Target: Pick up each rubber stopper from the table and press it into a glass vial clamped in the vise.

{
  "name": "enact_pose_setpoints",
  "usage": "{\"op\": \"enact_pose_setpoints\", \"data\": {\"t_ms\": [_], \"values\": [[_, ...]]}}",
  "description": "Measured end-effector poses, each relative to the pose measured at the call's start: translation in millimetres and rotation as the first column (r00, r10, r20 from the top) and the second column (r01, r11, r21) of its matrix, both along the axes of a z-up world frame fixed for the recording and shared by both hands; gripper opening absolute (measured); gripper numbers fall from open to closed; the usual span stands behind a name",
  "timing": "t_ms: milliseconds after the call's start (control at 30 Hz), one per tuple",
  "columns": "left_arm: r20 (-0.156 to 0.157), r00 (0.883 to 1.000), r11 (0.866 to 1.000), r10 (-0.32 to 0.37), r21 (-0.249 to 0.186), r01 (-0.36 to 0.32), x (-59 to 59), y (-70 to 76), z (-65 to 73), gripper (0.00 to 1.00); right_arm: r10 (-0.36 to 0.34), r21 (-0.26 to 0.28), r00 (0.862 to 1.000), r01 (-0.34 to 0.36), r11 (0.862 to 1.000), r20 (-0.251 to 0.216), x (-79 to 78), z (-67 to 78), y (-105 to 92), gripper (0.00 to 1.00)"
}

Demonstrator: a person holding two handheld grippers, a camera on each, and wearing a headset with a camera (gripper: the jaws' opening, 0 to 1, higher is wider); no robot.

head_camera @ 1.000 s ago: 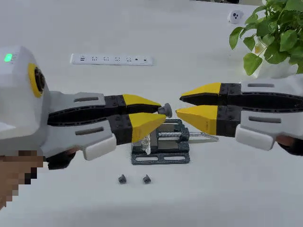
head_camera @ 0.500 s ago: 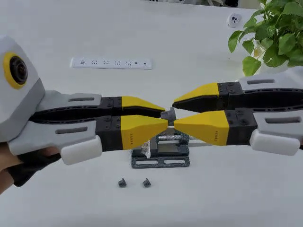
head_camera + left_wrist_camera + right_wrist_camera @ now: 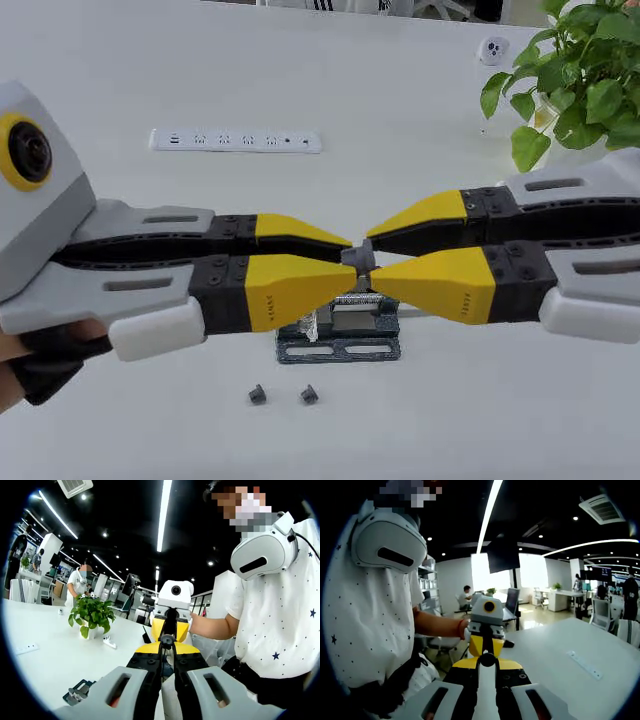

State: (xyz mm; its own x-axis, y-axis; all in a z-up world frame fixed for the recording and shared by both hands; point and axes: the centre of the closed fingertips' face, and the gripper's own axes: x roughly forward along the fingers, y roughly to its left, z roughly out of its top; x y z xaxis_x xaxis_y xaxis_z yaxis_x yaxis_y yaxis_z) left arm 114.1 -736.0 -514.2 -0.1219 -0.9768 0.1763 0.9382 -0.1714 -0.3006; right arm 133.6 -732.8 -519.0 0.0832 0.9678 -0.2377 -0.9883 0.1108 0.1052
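Observation:
A grey rubber stopper (image 3: 358, 258) hangs in the air above the small dark vise (image 3: 340, 342), pinched from both sides. My left gripper (image 3: 352, 260) comes in from the left and is shut on it. My right gripper (image 3: 371, 260) meets it tip to tip from the right, also closed on the stopper. The left gripper view has the stopper (image 3: 166, 640) at my own jaw tips, with the right gripper facing behind it. In the right gripper view the stopper (image 3: 486, 660) sits at the tips too. A glass vial (image 3: 311, 323) stands clamped in the vise. Two more stoppers (image 3: 258, 395) (image 3: 309, 395) lie in front.
A white power strip (image 3: 236, 140) lies at the back of the white table. A potted plant (image 3: 580, 70) stands at the back right, with a small white device (image 3: 490, 48) beside it. The person wearing the headset fills the background of both gripper views.
My right gripper has moved left and closed its jaws around the stopper that the left gripper holds. Both grippers have dropped slightly in the head view.

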Motion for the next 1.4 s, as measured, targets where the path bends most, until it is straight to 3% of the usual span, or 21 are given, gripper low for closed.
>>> {"op": "enact_pose_setpoints", "data": {"t_ms": [300, 400, 667, 1167, 1400], "values": [[-0.020, 0.999, 1.000, -0.027, -0.011, 0.027, -2.4, 3.8, -0.1, 0.04, 0.026, 0.005, 1.000, -0.026, 1.000, 0.008, -6.1, 1.1, 3.4, 0.07], [-0.043, 0.998, 0.999, -0.046, -0.026, 0.045, -3.9, 6.0, 1.3, 0.04, 0.039, 0.012, 0.999, -0.039, 0.999, 0.003, -8.2, 2.5, 4.9, 0.06], [-0.055, 0.997, 0.998, -0.054, -0.032, 0.052, -3.5, 7.9, -0.4, 0.04, 0.051, 0.003, 0.999, -0.051, 0.999, 0.010, -8.1, 1.4, 6.7, 0.06], [-0.048, 0.999, 1.000, 0.005, 0.003, -0.005, 0.9, 8.6, -15.0, 0.05, 0.035, -0.036, 0.999, -0.035, 0.999, -0.016, 1.2, -14.0, 7.5, 0.06], [-0.051, 0.997, 0.998, 0.062, 0.011, -0.061, 9.1, 16.6, -20.4, 0.13, 0.025, -0.054, 0.999, -0.027, 0.998, -0.035, 8.7, -17.2, 6.7, 0.06]]}}
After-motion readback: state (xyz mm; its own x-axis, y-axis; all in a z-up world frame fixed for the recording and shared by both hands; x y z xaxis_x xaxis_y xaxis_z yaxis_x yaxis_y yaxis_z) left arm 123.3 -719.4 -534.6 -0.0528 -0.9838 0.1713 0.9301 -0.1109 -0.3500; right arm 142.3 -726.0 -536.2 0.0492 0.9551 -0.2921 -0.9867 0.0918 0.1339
